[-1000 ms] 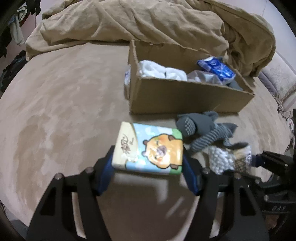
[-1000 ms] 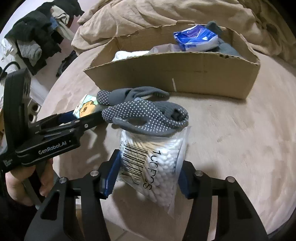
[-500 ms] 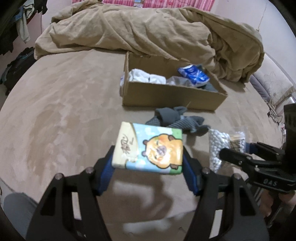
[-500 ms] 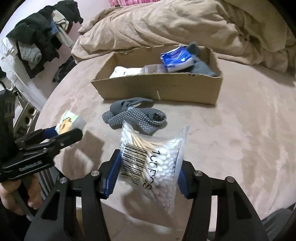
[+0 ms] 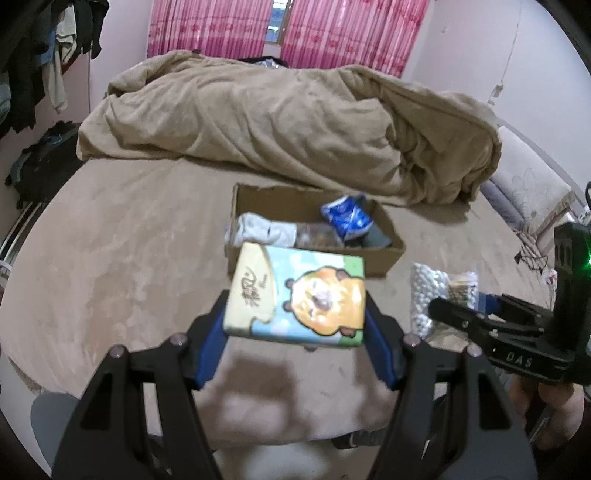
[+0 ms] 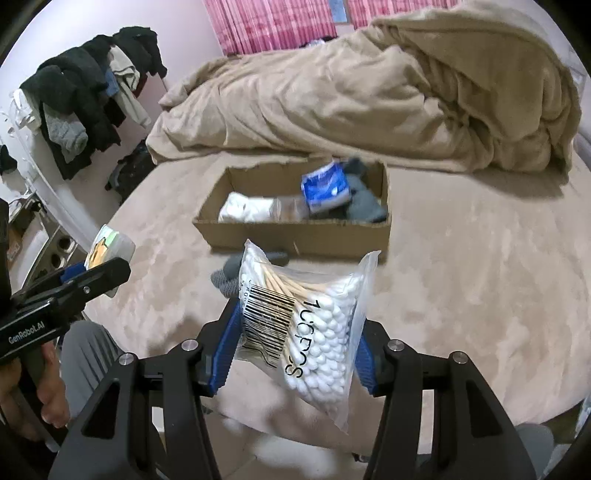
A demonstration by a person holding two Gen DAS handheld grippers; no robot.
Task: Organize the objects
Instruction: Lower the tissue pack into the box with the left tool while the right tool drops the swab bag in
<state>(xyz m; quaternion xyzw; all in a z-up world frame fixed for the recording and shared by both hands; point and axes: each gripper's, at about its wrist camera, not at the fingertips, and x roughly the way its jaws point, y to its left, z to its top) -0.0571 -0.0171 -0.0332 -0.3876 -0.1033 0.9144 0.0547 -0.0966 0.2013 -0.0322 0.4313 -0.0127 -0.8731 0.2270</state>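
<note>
Closest to the lens, the left gripper (image 5: 295, 325) is clamped on a tissue pack (image 5: 297, 297) (the one with the cartoon bear print), holding it flat and up off the bed (image 5: 110, 266). The right gripper (image 6: 295, 343) is squeezing a bag of cotton swabs (image 6: 306, 321), barcode side facing the camera, also lifted clear of the bed. The two grippers sit side by side, each showing up at the edge of the other's view.

Just past the swab bag, a grey glove (image 6: 231, 275) lies on the bed, mostly hidden behind the bag. Beyond that is an open cardboard box (image 6: 295, 236) resting on the bed, with a white cloth (image 6: 245, 210) at its left end, a blue packet (image 6: 325, 186) leaning toward the right, and something grey (image 6: 364, 203) beside it. Behind the box a tan blanket (image 5: 295, 122) is heaped up, with pink curtains (image 5: 280, 31) at the back wall.
</note>
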